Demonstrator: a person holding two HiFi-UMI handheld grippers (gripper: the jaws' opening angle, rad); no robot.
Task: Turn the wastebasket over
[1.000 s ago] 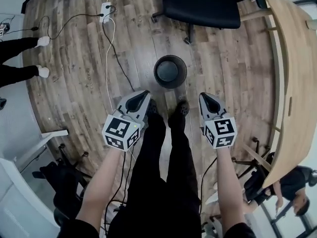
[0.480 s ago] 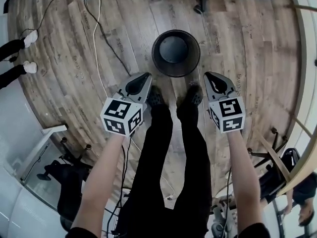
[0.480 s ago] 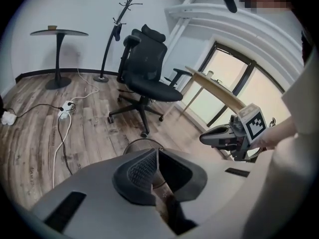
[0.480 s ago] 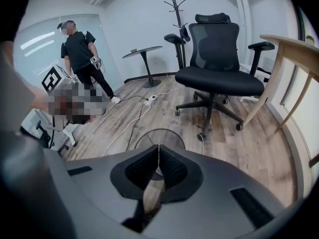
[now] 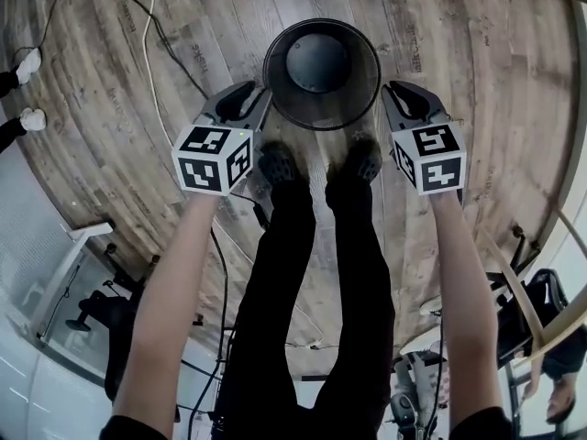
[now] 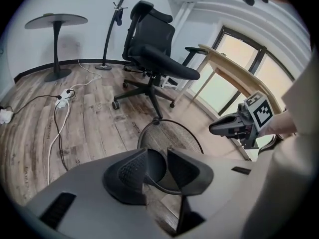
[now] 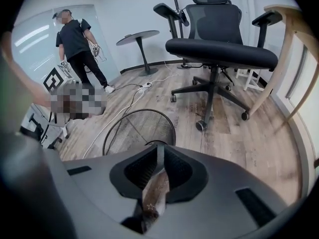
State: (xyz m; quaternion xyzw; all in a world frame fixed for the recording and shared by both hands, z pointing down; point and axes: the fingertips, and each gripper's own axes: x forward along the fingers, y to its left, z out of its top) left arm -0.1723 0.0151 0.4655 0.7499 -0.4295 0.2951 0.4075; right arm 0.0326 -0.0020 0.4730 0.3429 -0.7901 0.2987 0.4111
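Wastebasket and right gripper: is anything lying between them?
No. The head view shows only a narrow strip of bare wooden floor between the wastebasket and the right gripper, whose jaws are shut and empty.

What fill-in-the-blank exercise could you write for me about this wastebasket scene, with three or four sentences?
1. The wastebasket stands on a floor made of ___.
2. Its open mouth faces ___.
3. The jaws of the right tool are ___, with nothing between them.
4. The office chair behind the wastebasket is ___ in colour.
Missing words: wood; up; shut; black.
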